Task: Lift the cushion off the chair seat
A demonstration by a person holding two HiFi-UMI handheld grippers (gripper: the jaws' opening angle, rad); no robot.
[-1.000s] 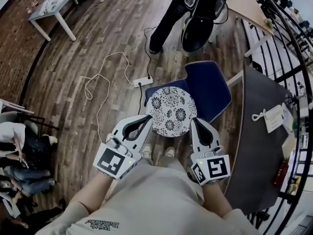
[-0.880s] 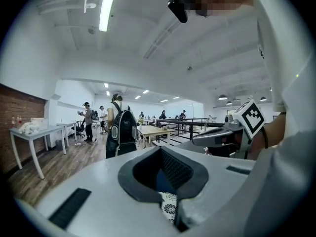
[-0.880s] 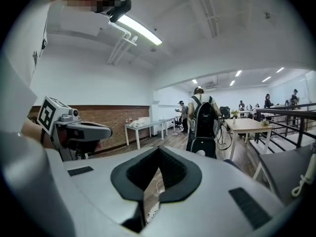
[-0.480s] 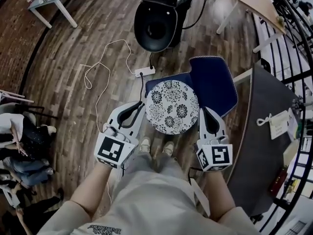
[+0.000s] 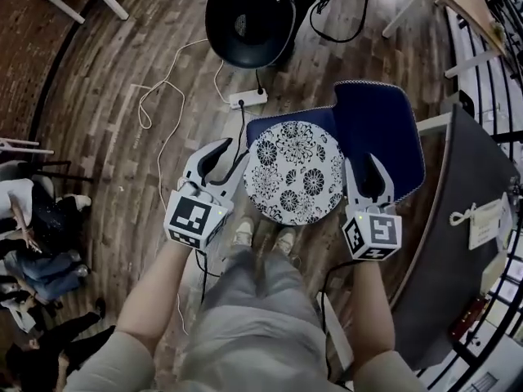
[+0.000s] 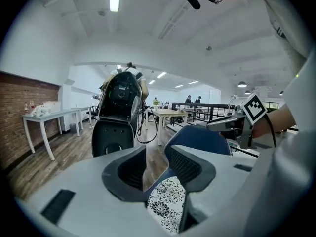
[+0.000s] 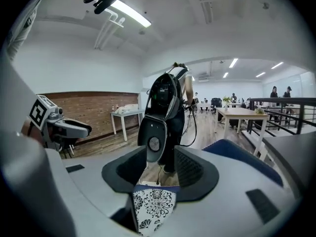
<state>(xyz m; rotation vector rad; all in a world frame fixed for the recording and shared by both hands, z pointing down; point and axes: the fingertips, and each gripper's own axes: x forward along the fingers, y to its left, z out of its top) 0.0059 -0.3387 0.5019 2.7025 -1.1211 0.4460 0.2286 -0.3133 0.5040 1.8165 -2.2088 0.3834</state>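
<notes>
A round white cushion with a dark floral print lies flat on the seat of a blue chair. My left gripper sits at the cushion's left edge and my right gripper at its right edge. Both jaws have just been opening and stand open. In the left gripper view, the cushion shows low in the gap of the gripper, apart from the pads. The right gripper view shows the same: cushion low between the jaws of the gripper, not pinched.
A black shell chair stands beyond the blue one. A white power strip and loose cables lie on the wooden floor. A dark table borders the right. People sit at the left edge. My shoes stand just before the chair.
Both grippers moved forward and down from in front of the cushion to flank its left and right edges. Their jaws went from shut to open. The chair now sits closer below me.
</notes>
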